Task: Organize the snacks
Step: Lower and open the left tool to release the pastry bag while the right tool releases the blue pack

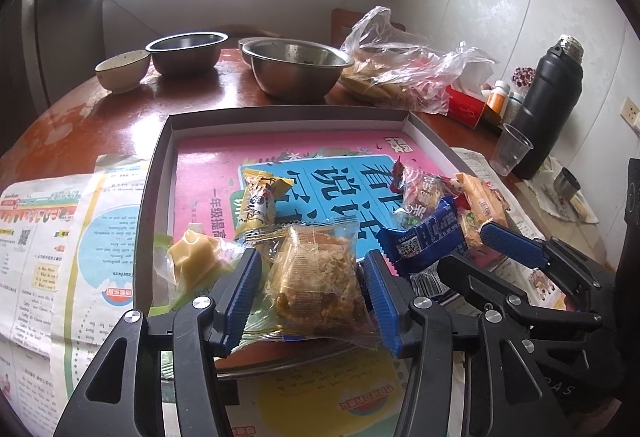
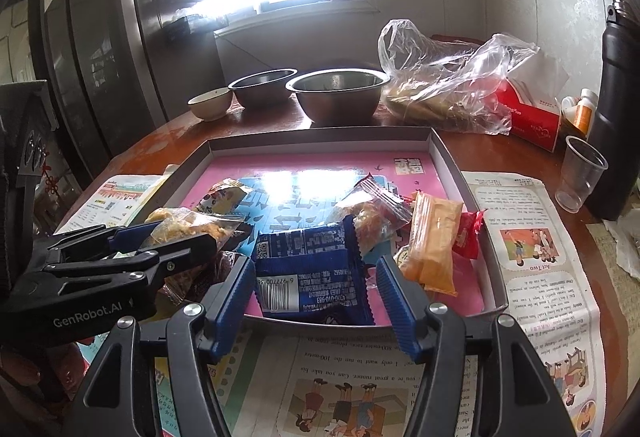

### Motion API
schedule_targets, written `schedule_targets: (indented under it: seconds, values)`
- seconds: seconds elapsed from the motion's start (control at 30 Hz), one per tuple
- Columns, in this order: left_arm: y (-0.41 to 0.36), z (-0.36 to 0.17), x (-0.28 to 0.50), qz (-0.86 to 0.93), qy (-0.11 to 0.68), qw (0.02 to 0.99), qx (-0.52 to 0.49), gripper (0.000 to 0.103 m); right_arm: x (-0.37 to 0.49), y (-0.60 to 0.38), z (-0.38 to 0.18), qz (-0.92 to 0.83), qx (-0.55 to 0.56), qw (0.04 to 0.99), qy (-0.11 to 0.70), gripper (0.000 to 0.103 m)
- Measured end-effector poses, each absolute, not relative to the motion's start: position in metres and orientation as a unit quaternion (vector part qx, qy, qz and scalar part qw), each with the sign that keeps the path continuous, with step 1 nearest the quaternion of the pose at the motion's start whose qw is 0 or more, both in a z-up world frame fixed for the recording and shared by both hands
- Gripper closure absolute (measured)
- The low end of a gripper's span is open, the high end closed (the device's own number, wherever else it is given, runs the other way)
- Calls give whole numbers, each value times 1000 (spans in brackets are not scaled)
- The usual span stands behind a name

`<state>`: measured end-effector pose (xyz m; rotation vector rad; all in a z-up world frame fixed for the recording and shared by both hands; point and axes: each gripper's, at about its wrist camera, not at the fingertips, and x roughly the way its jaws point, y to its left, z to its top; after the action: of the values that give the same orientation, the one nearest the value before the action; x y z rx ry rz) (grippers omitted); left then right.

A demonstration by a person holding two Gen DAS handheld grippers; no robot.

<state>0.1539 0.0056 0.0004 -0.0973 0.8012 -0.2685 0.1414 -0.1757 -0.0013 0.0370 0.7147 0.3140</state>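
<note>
A shallow grey box tray (image 1: 280, 113) with a pink sheet inside holds several wrapped snacks. My left gripper (image 1: 314, 293) is open around a clear-wrapped crumbly brown cake (image 1: 316, 269); the pads stand just beside its wrapper. Left of it lies a pale yellow cake (image 1: 192, 257), behind it a yellow packet (image 1: 260, 201). My right gripper (image 2: 316, 297) is open astride a dark blue packet (image 2: 308, 265) lying on the tray's near edge. An orange packet (image 2: 432, 241) and a red-and-clear packet (image 2: 376, 205) lie to its right. The left gripper's fingers (image 2: 176, 249) show at the left.
Printed newspaper sheets (image 2: 528, 237) lie under and around the tray. Behind it stand two steel bowls (image 1: 296, 69), a small ceramic bowl (image 1: 122, 71) and a clear plastic bag of bread (image 1: 400, 73). At the right are a red tissue box (image 2: 528, 117), a clear cup (image 2: 580, 173) and a black flask (image 1: 548, 105).
</note>
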Motion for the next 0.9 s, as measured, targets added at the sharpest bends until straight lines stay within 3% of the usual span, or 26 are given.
schedule_targets:
  seconds: [0.1,0.37,0.9]
  values:
    - [5,1,154,-134,390,910,-49,39,141,-176,-1,153,19,925,348,41]
    - [5,3,152,-131,391,910,-48,35,138,-176,0,150,20,925,348,40]
    - [15,20,136,-116,382,916,-52,35,129,-184,10,141,27,930,340,38]
